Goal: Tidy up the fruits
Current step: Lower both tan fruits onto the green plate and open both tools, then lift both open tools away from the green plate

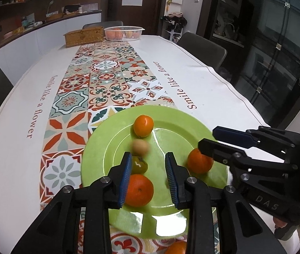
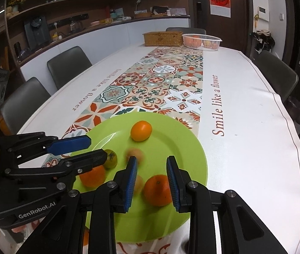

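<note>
**Both grippers over the plate, neither holding fruit**

Fruit is gathered on the green plate [image 1: 171, 122] at the near end of the table runner [image 1: 105, 78]. I judge the plate is the collecting spot, since its raised rim keeps round fruit from rolling off.

- Left gripper [image 1: 147, 155]: tilted down over the plate, jaws narrowly apart, nothing pressed between the pads. A mandarin [image 1: 138, 190] lies below them, stem dimple facing up. Just beyond it is a small green fruit [image 1: 139, 165].
- Right gripper [image 2: 152, 158]: same downward tilt, jaws at their narrowest, empty. A second mandarin [image 2: 158, 190] sits under it, stem end up and slightly away.
- Small tan fruit [image 1: 140, 147] at plate centre is blurred and probably rolling; type unclear.
- Far orange fruit [image 2: 141, 130] looks oval. In the right view its long axis runs across the picture, right end slightly higher.
- Another orange fruit [image 1: 177, 247] lies off the plate at the near edge.
- The white basket [image 1: 124, 32] at the far end holds more fruit.
</note>
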